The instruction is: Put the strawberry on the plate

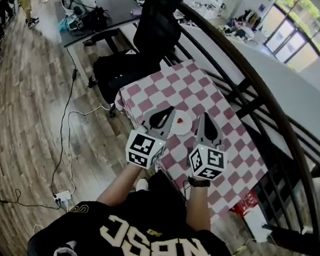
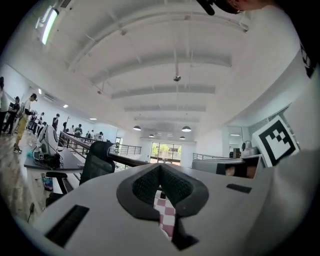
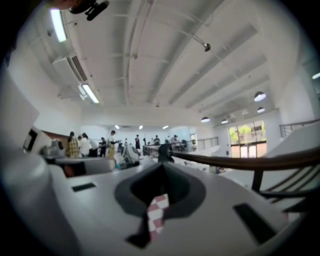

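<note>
In the head view a white plate [image 1: 184, 132] rests on the pink-and-white checkered table [image 1: 178, 85], with the red strawberry [image 1: 180, 121] lying on it. My left gripper [image 1: 168, 110] hovers just left of the plate and my right gripper [image 1: 204, 116] just right of it, both tilted up and away from me. Neither touches the plate or the fruit. In the left gripper view the left gripper [image 2: 161, 166] has its jaws meeting at the tips with nothing between them. The right gripper [image 3: 160, 165] stands the same way in its own view, with only checkered cloth [image 3: 157, 215] showing beneath.
A black office chair [image 1: 155, 35] stands at the table's far end. A dark curved railing [image 1: 259, 91] runs along the right side. Cables [image 1: 68, 111] lie on the wooden floor at left. A red object [image 1: 245, 204] sits by the table's near right corner.
</note>
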`<action>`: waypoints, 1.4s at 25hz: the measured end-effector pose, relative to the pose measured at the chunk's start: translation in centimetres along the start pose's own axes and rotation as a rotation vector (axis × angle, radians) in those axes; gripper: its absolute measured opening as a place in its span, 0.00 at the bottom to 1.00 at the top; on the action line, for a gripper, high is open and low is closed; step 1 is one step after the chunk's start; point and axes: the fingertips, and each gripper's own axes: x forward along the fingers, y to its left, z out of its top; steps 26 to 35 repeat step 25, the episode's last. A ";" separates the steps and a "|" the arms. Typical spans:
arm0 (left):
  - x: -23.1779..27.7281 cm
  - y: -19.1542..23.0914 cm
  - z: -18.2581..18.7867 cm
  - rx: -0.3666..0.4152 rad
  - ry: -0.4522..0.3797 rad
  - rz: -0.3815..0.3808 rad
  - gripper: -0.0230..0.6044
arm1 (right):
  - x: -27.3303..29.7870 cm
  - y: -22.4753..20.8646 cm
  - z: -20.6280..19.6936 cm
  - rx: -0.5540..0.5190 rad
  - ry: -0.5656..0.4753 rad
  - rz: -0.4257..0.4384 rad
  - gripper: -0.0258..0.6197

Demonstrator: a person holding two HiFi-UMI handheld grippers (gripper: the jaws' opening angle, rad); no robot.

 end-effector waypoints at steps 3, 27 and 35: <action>-0.8 -0.1 0.8 0.010 -0.022 0.014 0.06 | -0.9 2.0 -0.5 -0.045 0.009 0.011 0.07; 2.3 4.3 -5.6 -0.077 -0.009 0.067 0.06 | 3.9 -0.2 -6.8 -0.079 0.164 -0.049 0.07; 2.3 4.3 -5.6 -0.077 -0.009 0.067 0.06 | 3.9 -0.2 -6.8 -0.079 0.164 -0.049 0.07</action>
